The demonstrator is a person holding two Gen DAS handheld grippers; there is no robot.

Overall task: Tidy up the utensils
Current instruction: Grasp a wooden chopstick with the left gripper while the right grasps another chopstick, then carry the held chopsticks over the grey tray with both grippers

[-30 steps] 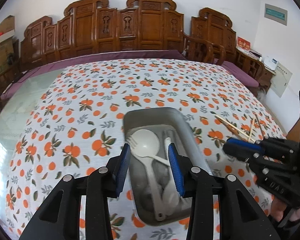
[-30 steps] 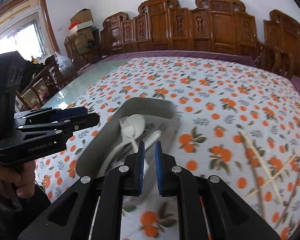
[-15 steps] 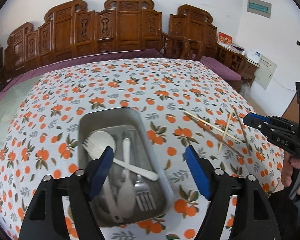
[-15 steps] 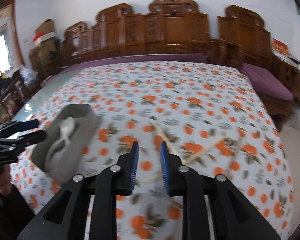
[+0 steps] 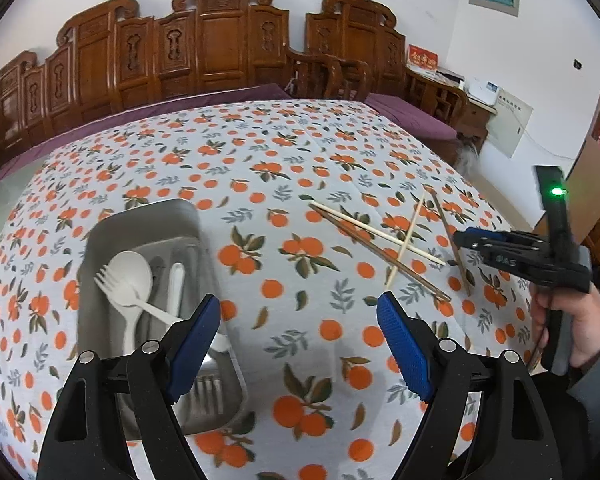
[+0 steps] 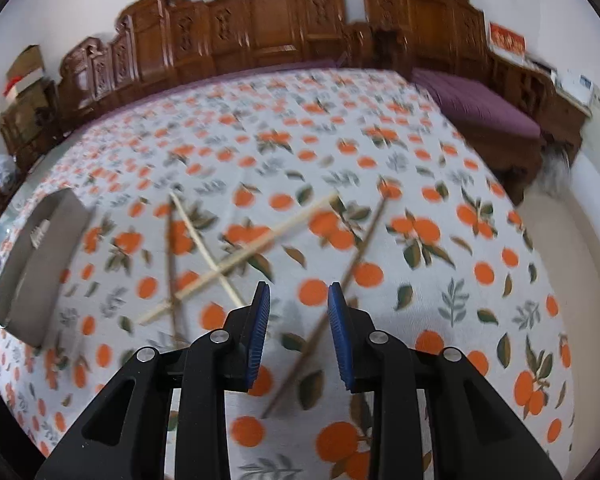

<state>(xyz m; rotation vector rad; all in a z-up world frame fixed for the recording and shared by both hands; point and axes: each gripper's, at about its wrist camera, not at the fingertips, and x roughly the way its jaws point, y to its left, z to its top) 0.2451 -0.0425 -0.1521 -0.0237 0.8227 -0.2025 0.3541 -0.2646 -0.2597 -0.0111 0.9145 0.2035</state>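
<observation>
A grey metal tray [image 5: 140,216] lies on the orange-print tablecloth and holds a white plastic spoon [image 5: 130,268], a white fork [image 5: 112,284] and a metal fork [image 5: 208,392]. Several chopsticks [image 5: 380,236] lie crossed on the cloth to its right. My left gripper [image 5: 298,312] hovers just right of the tray, jaws wide and still opening, with nothing between them. My right gripper [image 6: 298,300] hangs over the chopsticks [image 6: 236,260], jaws opening. A dark chopstick [image 6: 364,240] runs under the gap between its jaws, and the pads do not press on it. The tray [image 6: 40,264] shows at the left.
A hand holds the right gripper [image 5: 464,238] near the table's right edge. Carved wooden chairs [image 5: 220,52] line the far side. Purple cloth [image 6: 480,108] covers the table's far right corner. The floor drops away on the right.
My left gripper opened wide and slid right, off the tray. My right gripper swung from the tray over to the chopsticks, dropped lower, and its jaws parted.
</observation>
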